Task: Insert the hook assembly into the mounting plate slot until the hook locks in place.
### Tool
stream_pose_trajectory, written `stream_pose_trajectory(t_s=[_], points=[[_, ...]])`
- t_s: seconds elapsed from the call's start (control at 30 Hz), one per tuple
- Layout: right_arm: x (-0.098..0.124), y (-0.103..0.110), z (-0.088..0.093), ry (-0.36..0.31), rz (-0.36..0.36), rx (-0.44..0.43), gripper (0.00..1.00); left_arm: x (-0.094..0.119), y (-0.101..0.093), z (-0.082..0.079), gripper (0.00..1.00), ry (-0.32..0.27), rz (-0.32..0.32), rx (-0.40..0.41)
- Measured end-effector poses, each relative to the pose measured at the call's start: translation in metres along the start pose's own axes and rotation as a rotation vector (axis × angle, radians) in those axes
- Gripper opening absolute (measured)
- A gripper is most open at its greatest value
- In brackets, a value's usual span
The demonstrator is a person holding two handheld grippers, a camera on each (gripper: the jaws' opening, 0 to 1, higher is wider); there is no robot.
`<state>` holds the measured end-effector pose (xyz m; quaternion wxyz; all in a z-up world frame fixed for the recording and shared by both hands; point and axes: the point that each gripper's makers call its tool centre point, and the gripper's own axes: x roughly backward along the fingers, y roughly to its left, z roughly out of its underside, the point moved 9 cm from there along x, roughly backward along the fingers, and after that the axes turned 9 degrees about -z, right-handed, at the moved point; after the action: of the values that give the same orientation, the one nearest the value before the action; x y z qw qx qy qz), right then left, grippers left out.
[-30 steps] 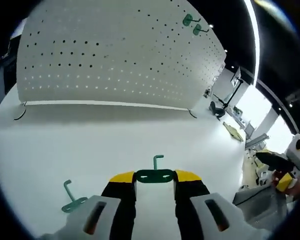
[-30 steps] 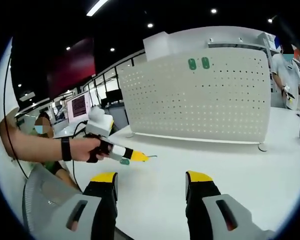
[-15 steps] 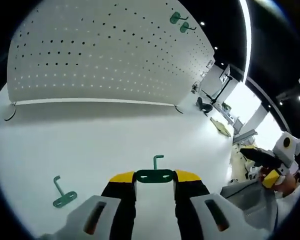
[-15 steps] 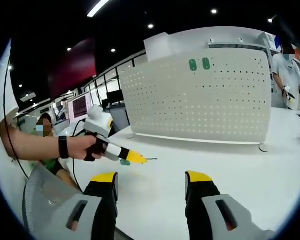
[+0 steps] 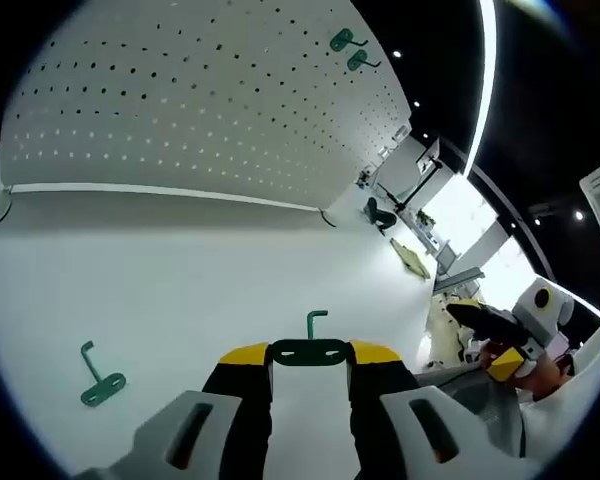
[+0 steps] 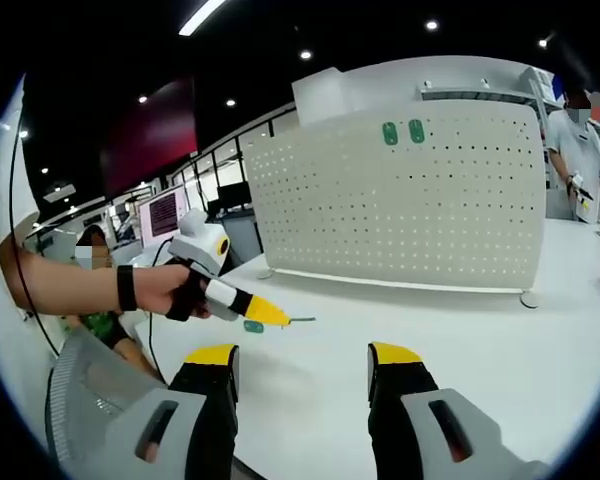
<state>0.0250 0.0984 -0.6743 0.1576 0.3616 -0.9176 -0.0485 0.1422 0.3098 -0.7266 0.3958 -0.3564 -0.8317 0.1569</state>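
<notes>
My left gripper (image 5: 309, 352) pinches a green hook (image 5: 313, 341); right gripper (image 6: 300, 358) gapes empty; approaching the pegboard (image 5: 180, 100) at 12 o'clock crooked, I'd risk jamming.

green hook (image 5: 312, 347), yellow-tipped black claw (image 5: 310, 356), white pegboard (image 5: 190, 100) dotted with dark holes, white table (image 5: 180, 270).
</notes>
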Motion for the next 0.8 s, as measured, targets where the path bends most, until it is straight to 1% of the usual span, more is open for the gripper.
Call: stream_pose_trajectory(t_s=[0.07,0.13,0.23,0.33,0.37,0.43,0.5,0.53,0.67,0.7,0.73,0.8], points=[[0.0,0.0,-0.001,-0.003,-0.001,0.002,0.52,0.001,-0.001,0.001,0.29,-0.003,0.025,0.034],[0.001,0.001,-0.001,0.0,-0.003,0.006,0.52,0.002,-0.002,0.001,0.29,-0.01,0.039,0.05],[0.001,0.002,-0.001,-0.004,-0.004,0.014,0.52,0.004,-0.006,0.002,0.29,0.002,0.069,0.074],[0.0,0.002,-0.001,-0.004,-0.005,0.022,0.52,0.006,-0.007,0.002,0.29,-0.001,0.089,0.124],[0.0,0.003,-0.001,-0.002,-0.005,0.029,0.52,0.006,-0.008,0.002,0.29,-0.002,0.098,0.127],[-0.001,0.004,-0.002,0.004,-0.005,0.047,0.52,0.007,-0.011,0.002,0.29,-0.001,0.122,0.142],[-0.003,0.007,-0.003,0.007,-0.013,0.079,0.52,0.008,-0.012,0.002,0.29,0.004,0.132,0.147],[-0.003,0.008,-0.004,0.012,-0.021,0.099,0.51,0.009,-0.015,0.002,0.29,0.007,0.152,0.153],[-0.005,0.015,-0.009,-0.007,-0.056,0.146,0.42,0.012,-0.018,0.0,0.29,-0.005,0.187,0.168],[-0.005,0.017,-0.01,-0.013,-0.063,0.156,0.42,0.012,-0.018,-0.001,0.29,-0.013,0.193,0.175],[-0.006,0.018,-0.011,-0.007,-0.061,0.161,0.41,0.013,-0.019,-0.001,0.29,-0.014,0.205,0.178],[-0.007,0.017,-0.01,0.019,-0.048,0.218,0.39,0.014,-0.021,-0.002,0.29,-0.014,0.219,0.188]])
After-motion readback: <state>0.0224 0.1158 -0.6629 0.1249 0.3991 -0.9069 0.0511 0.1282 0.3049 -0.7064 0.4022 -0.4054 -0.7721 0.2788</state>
